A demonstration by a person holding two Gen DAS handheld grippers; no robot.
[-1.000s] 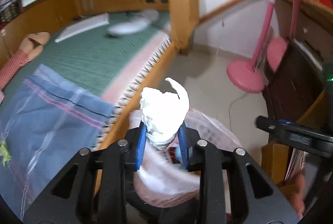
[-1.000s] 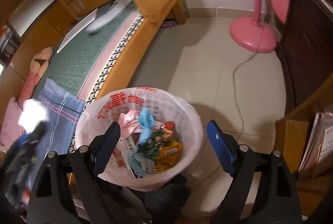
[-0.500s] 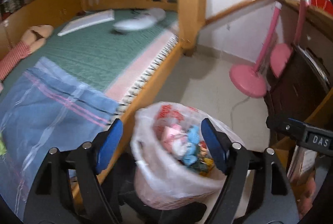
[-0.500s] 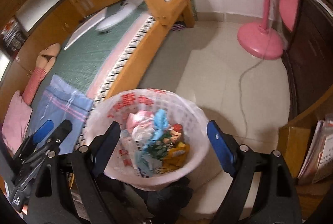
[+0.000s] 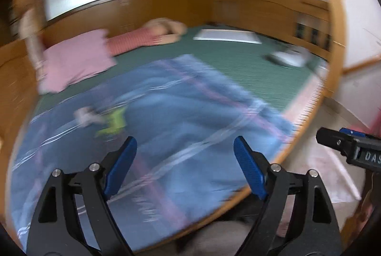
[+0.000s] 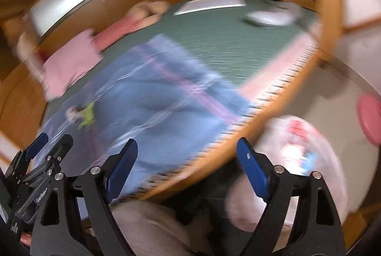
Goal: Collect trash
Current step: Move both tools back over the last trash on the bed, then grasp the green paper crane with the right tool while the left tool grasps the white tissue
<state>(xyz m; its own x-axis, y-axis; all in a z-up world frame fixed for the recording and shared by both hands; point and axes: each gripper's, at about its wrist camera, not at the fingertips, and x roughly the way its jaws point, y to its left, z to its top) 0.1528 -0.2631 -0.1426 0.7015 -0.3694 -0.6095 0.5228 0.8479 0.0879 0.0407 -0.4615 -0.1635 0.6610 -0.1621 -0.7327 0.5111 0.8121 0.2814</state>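
Observation:
Both views are motion-blurred. My left gripper (image 5: pixel 185 160) is open and empty above a blue blanket (image 5: pixel 181 118) on the bed. A yellow-green scrap with a pale piece beside it (image 5: pixel 112 121) lies on the blanket, ahead and left of the left gripper; it also shows in the right wrist view (image 6: pixel 87 114). My right gripper (image 6: pixel 187 162) is open and empty over the bed's edge. The white trash basket with a plastic liner (image 6: pixel 307 156) stands on the floor at the right, with trash inside. The left gripper shows at lower left in the right wrist view (image 6: pixel 40 156).
The bed has a green mat (image 5: pixel 250 65), a pink pillow (image 5: pixel 76 63), a striped doll (image 5: pixel 147 37) and a wooden frame (image 6: pixel 262 127). A white flat item (image 5: pixel 226 36) lies at the far end. A pink fan base (image 6: pixel 369 120) stands on the floor at right.
My left gripper opened and dropped the white crumpled paper into the basket. Both grippers then swung left from the basket toward the bed and blanket.

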